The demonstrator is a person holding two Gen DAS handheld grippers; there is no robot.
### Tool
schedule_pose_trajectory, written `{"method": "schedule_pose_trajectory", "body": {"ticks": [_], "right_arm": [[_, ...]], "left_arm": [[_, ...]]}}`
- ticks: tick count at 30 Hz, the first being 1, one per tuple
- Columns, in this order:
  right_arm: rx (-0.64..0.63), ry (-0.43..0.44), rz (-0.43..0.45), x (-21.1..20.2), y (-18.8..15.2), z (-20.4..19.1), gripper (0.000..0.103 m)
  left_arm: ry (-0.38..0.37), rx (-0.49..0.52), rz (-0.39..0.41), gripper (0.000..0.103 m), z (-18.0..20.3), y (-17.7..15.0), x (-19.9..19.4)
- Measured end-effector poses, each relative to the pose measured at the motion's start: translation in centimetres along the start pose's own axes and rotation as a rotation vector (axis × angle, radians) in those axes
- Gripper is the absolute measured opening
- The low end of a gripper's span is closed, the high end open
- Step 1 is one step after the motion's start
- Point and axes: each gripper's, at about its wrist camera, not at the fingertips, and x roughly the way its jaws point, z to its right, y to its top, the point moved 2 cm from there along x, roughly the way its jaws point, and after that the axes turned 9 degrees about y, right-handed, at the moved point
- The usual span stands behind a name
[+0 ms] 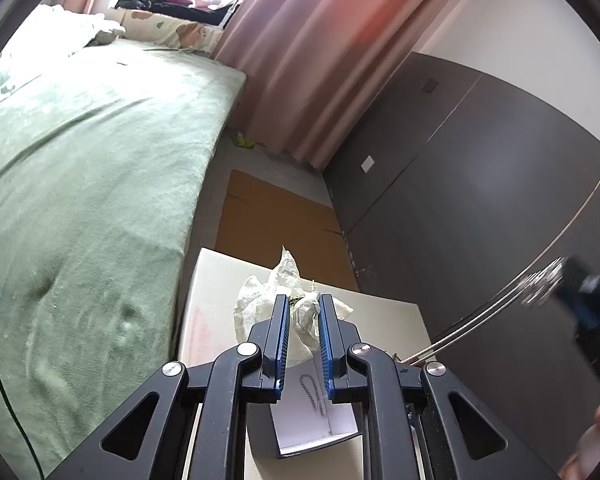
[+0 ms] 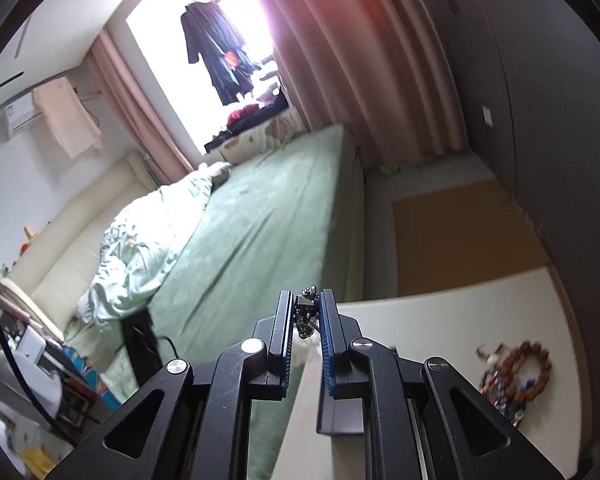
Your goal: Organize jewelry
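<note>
Left wrist view: the left claw (image 1: 303,304) is seen narrowed on a crumpled plastic bag (image 1: 268,304) above an open box (image 1: 312,428) holding a chain (image 1: 313,394). Right wrist view: a dark beaded piece (image 2: 306,314) is pinched in the right claw (image 2: 306,312); it should be lowered slowly over the box before release, clear of the bracelets (image 2: 514,376) on the surface (image 2: 440,312).

From my left wrist camera, the right gripper (image 1: 580,300) is a blur at the frame's right edge; I can't read its jaws there. The open box (image 1: 312,432) near the table's (image 1: 220,280) near edge is half hidden behind my gripper frame. In the right wrist view, the bead bracelets (image 2: 516,376) smear together; I can't separate them.
</note>
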Motion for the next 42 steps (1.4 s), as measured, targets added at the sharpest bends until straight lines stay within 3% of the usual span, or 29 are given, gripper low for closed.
{"method": "schedule_pose_trajectory", "body": {"ticks": [9,15,19,26,29,30,33,34,38,42], "right_arm": [[0.119,0.041,-0.090,3.4,-4.9,6.1,0.014],[0.206,0.068,-0.250,6.4,-8.0,9.4,0.019],[0.239,0.035,-0.187,4.0,-7.6,11.3,0.058],[0.300,-0.007,-0.096,-0.6,-6.8,14.3,0.059],[0.330,-0.008,-0.086,-1.7,-6.4,14.9,0.059],[0.343,-0.013,-0.081,-2.3,-6.3,15.2,0.059],[0.354,-0.028,-0.041,-3.8,-6.0,15.7,0.060],[0.354,-0.036,-0.032,-4.4,-6.0,16.0,0.060],[0.388,-0.064,-0.019,-6.2,-6.6,17.2,0.060],[0.388,-0.094,-0.003,-8.2,-6.8,18.0,0.060]], "left_arm": [[0.031,0.044,-0.024,0.015,0.8,-0.9,1.1],[0.058,0.112,-0.058,0.015,2.3,-2.4,2.1],[0.066,0.150,-0.090,0.015,3.7,-3.6,2.9],[0.078,0.184,-0.161,0.015,6.0,-5.5,5.3],[0.057,0.185,-0.242,0.017,6.7,-6.2,6.7],[0.050,0.169,-0.264,0.024,6.8,-6.3,6.8],[0.027,0.105,-0.251,0.068,6.8,-6.4,6.3],[0.022,0.100,-0.232,0.073,6.8,-6.5,5.9],[0.014,0.080,-0.203,0.073,7.6,-7.1,4.5],[0.018,0.147,-0.178,0.073,9.7,-8.0,3.9]]}}
